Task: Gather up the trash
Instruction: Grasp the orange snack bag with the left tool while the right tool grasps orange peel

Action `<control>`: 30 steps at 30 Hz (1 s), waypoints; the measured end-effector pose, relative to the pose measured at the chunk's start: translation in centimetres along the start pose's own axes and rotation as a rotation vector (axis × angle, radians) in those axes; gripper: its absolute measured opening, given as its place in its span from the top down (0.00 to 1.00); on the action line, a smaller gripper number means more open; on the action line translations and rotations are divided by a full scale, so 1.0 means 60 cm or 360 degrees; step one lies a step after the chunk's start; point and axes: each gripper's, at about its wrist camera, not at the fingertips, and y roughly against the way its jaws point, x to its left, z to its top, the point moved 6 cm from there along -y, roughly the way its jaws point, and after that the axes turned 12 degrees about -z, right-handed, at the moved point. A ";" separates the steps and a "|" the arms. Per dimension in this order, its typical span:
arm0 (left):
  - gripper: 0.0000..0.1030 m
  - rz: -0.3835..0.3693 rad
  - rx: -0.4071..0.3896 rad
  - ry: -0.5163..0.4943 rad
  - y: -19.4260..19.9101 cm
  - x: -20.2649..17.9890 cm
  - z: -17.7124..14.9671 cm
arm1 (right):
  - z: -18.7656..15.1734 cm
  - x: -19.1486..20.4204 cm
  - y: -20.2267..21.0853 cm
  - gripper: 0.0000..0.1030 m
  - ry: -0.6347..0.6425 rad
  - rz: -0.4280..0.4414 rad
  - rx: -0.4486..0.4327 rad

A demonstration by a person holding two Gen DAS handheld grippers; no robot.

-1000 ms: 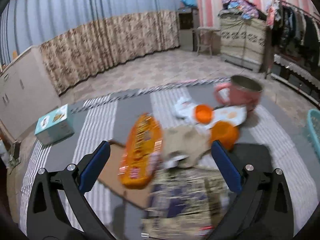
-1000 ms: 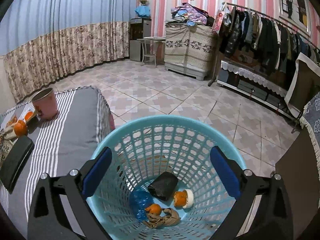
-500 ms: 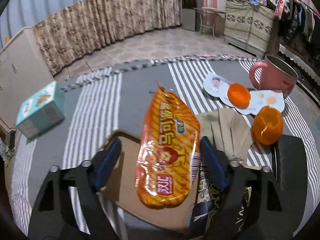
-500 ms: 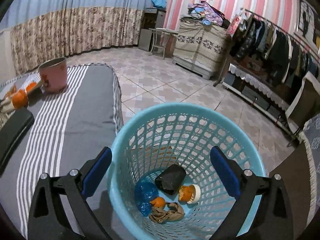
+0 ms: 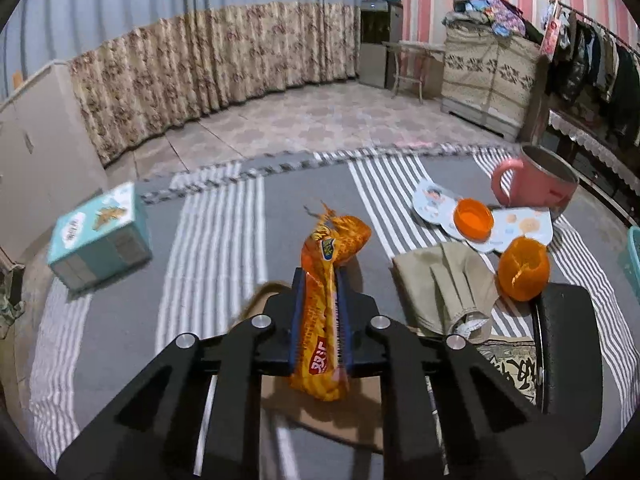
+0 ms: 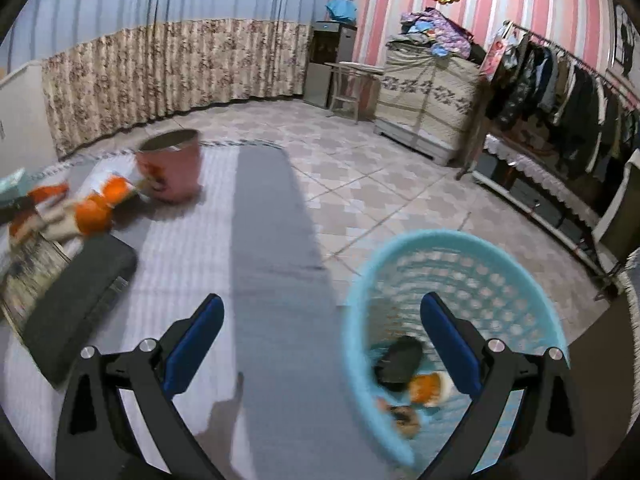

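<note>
The left gripper point(image 5: 320, 280) has just been closing and now clamps the orange snack wrapper point(image 5: 326, 300) between its pads, ready to lift. The right gripper point(image 6: 320, 322) stands apart, empty — the teal trash basket point(image 6: 520, 264) just ahead, rightward.

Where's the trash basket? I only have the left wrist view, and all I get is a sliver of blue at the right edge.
Observer: The blue basket stands on the tiled floor, just off the table's right edge.
Operator: Anything in it already?
Observer: Yes: a dark lump, an orange and white piece and some brownish scraps at the bottom, blurred.
Operator: Is the right gripper carrying something?
Observer: No, the right gripper is open and empty, over the table edge beside the basket.
Operator: My left has the orange wrapper.
Observer: Agreed; its jaws have just been closing on the orange wrapper.
</note>
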 end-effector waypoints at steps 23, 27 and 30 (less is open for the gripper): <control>0.88 0.0012 -0.0126 0.0124 0.037 0.071 0.020 | 0.061 0.362 -0.013 0.15 0.0252 0.0236 0.0103; 0.88 0.0002 -0.0129 0.0127 0.035 0.070 0.018 | 0.067 0.374 -0.028 0.35 0.0271 0.0269 0.0168; 0.88 -0.0007 -0.0124 0.0126 0.035 0.070 0.017 | 0.069 0.381 -0.026 0.58 0.0288 0.0356 0.0183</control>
